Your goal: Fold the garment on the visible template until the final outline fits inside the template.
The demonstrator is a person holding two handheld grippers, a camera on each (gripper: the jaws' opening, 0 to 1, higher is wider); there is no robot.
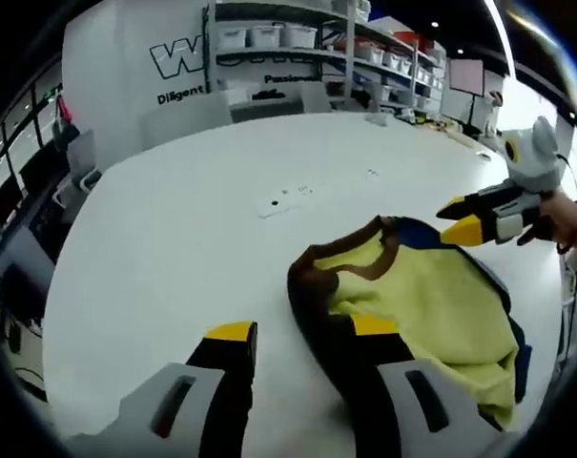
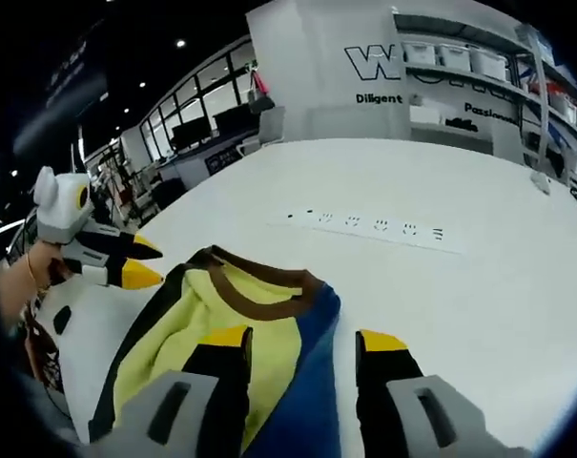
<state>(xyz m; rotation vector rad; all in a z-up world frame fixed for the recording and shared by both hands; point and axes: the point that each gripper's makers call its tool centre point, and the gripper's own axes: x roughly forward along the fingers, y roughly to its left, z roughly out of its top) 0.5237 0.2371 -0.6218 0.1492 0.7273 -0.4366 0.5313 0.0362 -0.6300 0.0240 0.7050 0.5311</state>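
A yellow garment (image 1: 431,301) with a brown collar band and blue and dark panels lies crumpled on the white table (image 1: 174,248). My left gripper (image 1: 302,329) is open low over the garment's near dark edge, its right jaw above the cloth. My right gripper (image 1: 463,218) comes in from the right, open, at the collar's far side and held by a hand (image 1: 555,218). In the right gripper view the garment (image 2: 212,310) spreads under my open right gripper (image 2: 304,339), the blue edge lying between the jaws. My left gripper (image 2: 140,261) hovers open at the cloth's left side.
A row of sockets (image 2: 374,226) is set into the table beyond the garment. Shelves with white bins (image 1: 269,36) and a lettered white wall (image 2: 383,67) stand behind the table. Desks with monitors (image 2: 207,129) line the windows. Bare white table (image 2: 479,305) stretches around the garment.
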